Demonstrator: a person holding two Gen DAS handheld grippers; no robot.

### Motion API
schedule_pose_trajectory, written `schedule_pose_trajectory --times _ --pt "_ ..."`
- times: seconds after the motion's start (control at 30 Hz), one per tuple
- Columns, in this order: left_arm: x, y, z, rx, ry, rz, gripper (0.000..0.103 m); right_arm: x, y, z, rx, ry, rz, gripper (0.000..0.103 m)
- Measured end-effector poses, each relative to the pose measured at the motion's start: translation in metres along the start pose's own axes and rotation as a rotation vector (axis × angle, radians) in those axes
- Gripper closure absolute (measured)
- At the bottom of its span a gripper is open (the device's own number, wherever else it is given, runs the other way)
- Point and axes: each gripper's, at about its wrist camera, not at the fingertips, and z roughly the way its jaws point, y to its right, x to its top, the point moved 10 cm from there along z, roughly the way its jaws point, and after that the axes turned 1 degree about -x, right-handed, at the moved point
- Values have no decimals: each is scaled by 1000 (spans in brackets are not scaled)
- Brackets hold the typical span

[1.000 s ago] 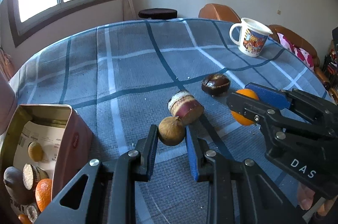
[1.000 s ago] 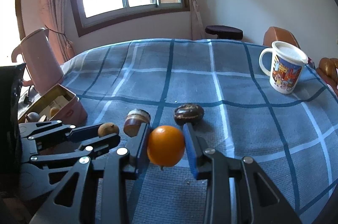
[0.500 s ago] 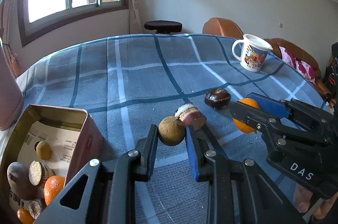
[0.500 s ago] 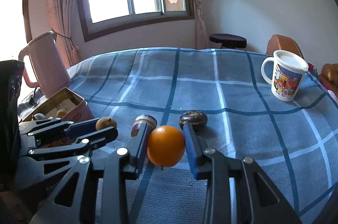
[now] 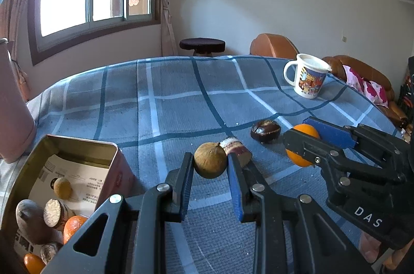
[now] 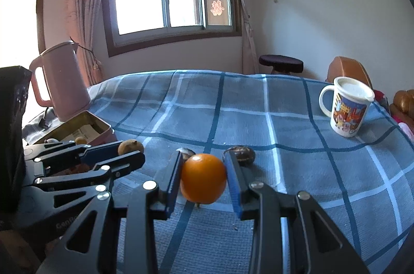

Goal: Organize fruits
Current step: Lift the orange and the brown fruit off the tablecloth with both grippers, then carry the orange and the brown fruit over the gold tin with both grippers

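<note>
While the left tongs (image 5: 210, 166) are pinching the small brown fruit (image 5: 210, 163) across its middle above the table (image 5: 181, 98), near the tin box (image 5: 77, 160), the right tongs (image 6: 203, 178) are gripping the orange (image 6: 203, 178), which is looking firm, light and slippery-round.

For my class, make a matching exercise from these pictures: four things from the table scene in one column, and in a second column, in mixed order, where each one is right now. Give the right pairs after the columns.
Things
1. orange
2. round brown fruit
3. dark brown fruit
4. cartoon mug

Places
A. lying loose on the checked cloth
B. gripped in the left claw
C. standing upright near the far right edge of the table
D. gripped in the right claw

Pairs: 1-D, 2-B, 3-A, 4-C
</note>
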Motion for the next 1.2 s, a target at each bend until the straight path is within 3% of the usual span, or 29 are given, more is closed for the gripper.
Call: schedule_pose_trajectory --times 1.2 --pt "10 -2 -31 40 156 -4 75 10 -10 -27 4 138 -50 67"
